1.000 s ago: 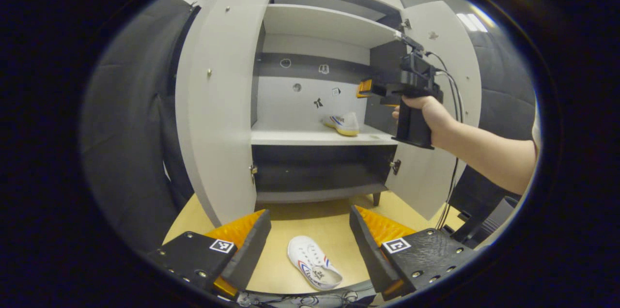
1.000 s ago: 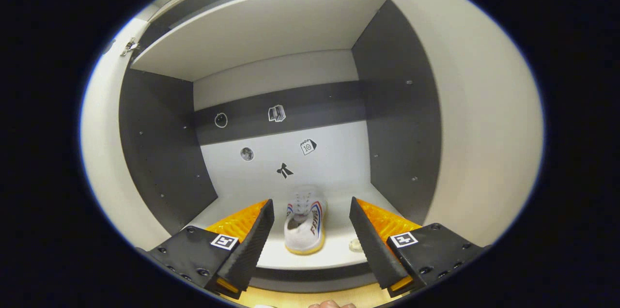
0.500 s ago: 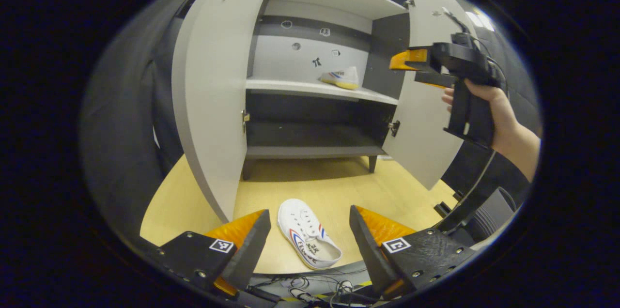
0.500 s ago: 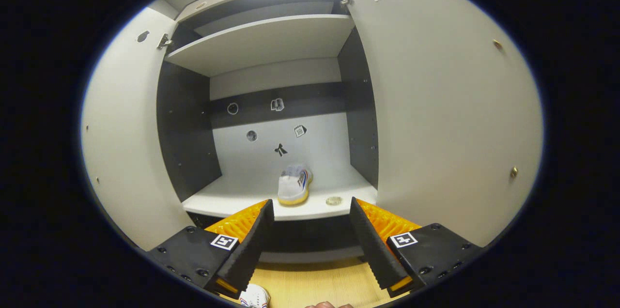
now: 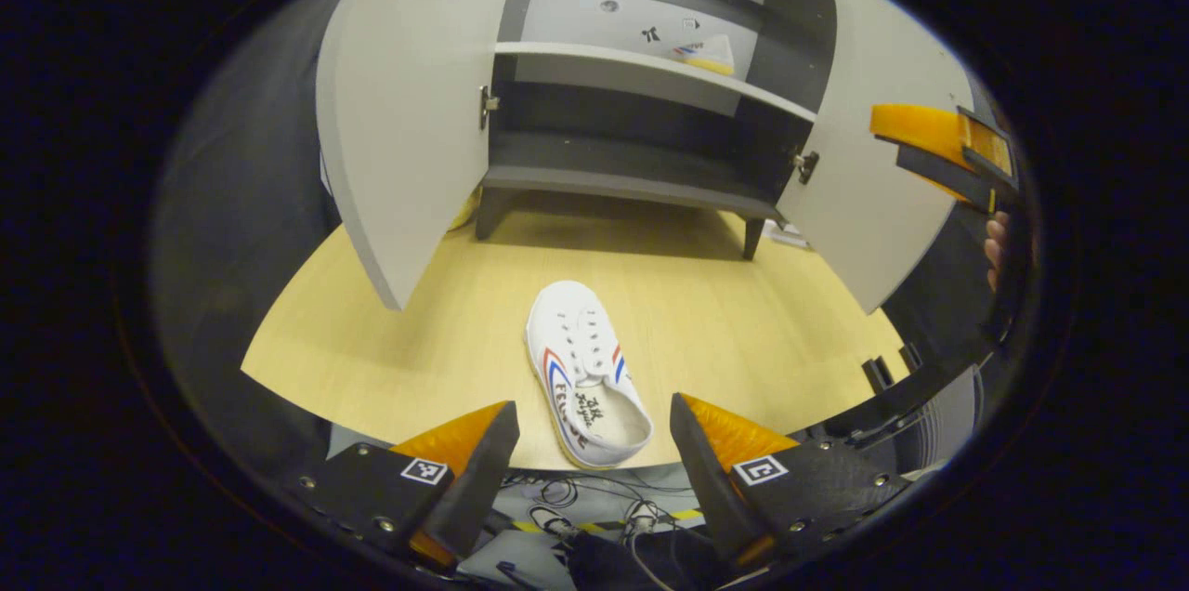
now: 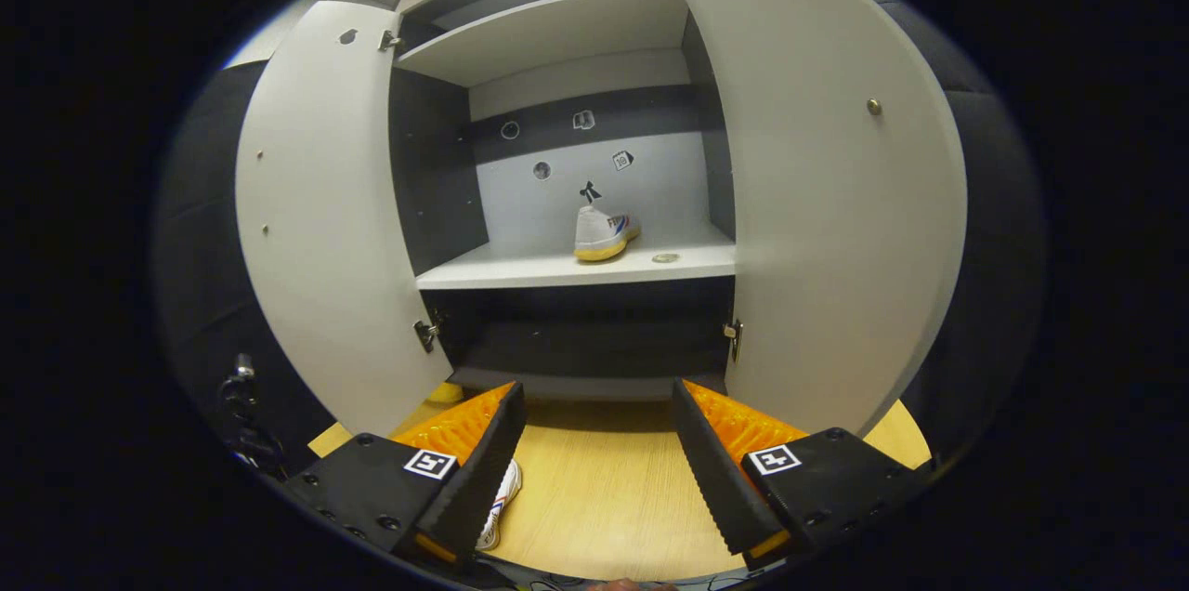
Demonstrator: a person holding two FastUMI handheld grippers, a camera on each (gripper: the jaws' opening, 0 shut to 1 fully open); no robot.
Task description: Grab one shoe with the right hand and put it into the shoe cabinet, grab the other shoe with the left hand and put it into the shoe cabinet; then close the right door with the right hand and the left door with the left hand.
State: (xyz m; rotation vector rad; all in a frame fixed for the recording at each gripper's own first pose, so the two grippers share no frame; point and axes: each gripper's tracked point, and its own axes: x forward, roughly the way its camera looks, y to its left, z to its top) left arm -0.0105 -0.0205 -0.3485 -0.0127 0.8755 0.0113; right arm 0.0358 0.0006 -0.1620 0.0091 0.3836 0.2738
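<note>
One shoe (image 6: 604,233) already stands on the middle shelf (image 6: 520,272) of the shoe cabinet (image 6: 594,24); the other shoe (image 5: 585,373) lies on the bench (image 5: 390,349). The left hand-held gripper (image 5: 590,456) hovers wide over it, and the right hand-held gripper (image 6: 594,461) gapes empty. Left to do: stow that shoe, then close the right door (image 6: 836,201) and left door (image 6: 325,219).

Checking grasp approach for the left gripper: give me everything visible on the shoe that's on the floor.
The shoe on the floor is a white low-top, apparently canvas, with white laces, red and blue stripes on its side and dark lettering on the insole. It lies upright on its sole on the light wooden floor, toe toward the open shoe cabinet, heel opening toward the left gripper. The gripper's open fingers sit apart on either side of the heel in the picture; nothing but the floor touches the shoe.
</note>
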